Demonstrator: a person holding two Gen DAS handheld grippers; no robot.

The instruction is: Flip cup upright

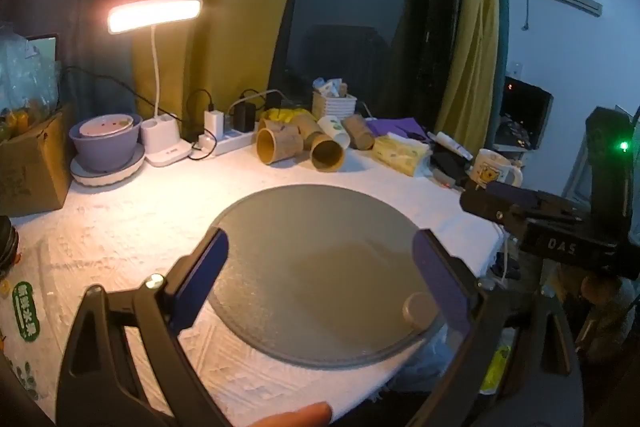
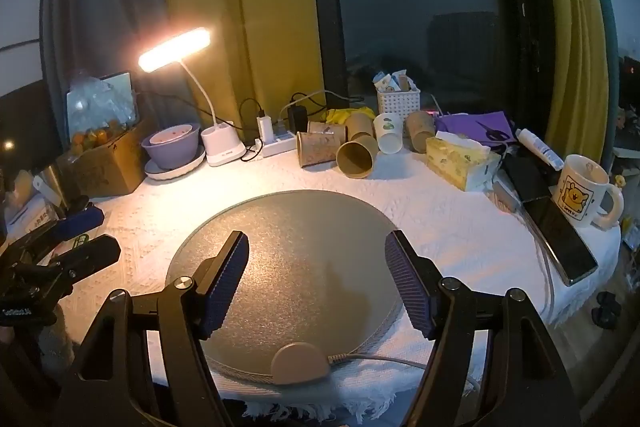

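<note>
Brown paper cups (image 2: pixel 356 157) lie tipped at 12 o'clock beyond the grey mat (image 2: pixel 288 267), untouched. Left tool (image 1: pixel 320 283) and right tool (image 2: pixel 316 283) both gape, empty. Suggest approaching one cup side-on, gripping mid-wall lightly to avoid crushing.

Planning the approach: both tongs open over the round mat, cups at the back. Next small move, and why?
Probably reach the right tongs forward toward the brown paper cup lying on its side, mouth facing the camera. Both tongs are open and empty over the grey mat, and the cups lie beyond its far edge, so nothing can be gripped yet.
</note>
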